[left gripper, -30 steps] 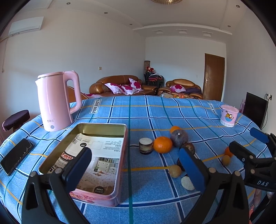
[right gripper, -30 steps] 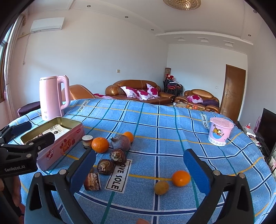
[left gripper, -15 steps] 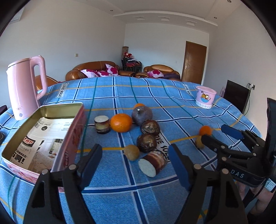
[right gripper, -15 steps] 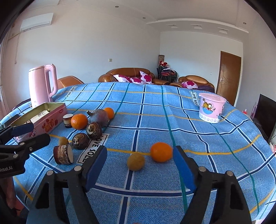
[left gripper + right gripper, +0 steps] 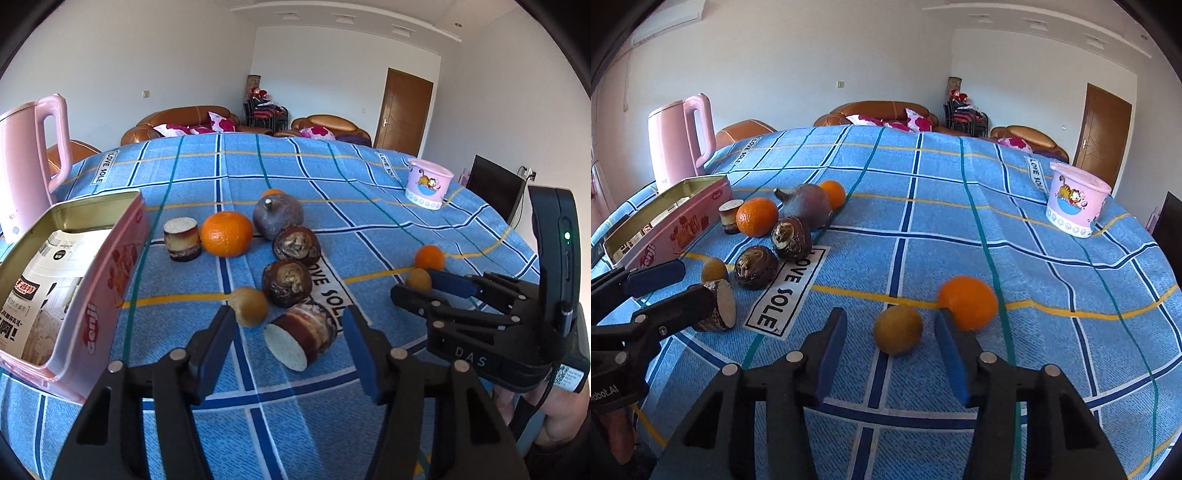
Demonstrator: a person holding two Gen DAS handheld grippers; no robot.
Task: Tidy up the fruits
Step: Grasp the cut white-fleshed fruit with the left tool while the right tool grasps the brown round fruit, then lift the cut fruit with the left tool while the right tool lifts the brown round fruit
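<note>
- A living room with brown sofas (image 5: 184, 120) at the back; up front, a surface under a blue checked cloth (image 5: 960, 229) carries everything.
- Nothing looks sorted yet: the pink tin (image 5: 92, 295) at the left edge holds only printed paper, and all the fruit lies loose on the cloth.
- The main cluster sits just beside the tin: a large orange (image 5: 226, 233), a purple fruit (image 5: 277, 216) with a small orange (image 5: 272, 192) behind it, two dark brown round ones (image 5: 296, 245), a small yellowish fruit (image 5: 248, 306), and two cut chunks, one upright (image 5: 181, 239), one lying on its side (image 5: 303, 339).
- The left claw (image 5: 288, 343) is half-wide and closing, the lying chunk between its pads but not pressed.
- Well apart from the cluster, a yellowish fruit (image 5: 898, 329) and an orange (image 5: 967, 302) lie together; the right claw (image 5: 890, 350) is closing around the yellowish one, not yet gripping.
- My guess: every piece remains to be moved.
- A pink kettle (image 5: 683, 140) and a cartoon cup (image 5: 1076, 206) stand clear of the work; the neighbouring fruit crowd each pick.
</note>
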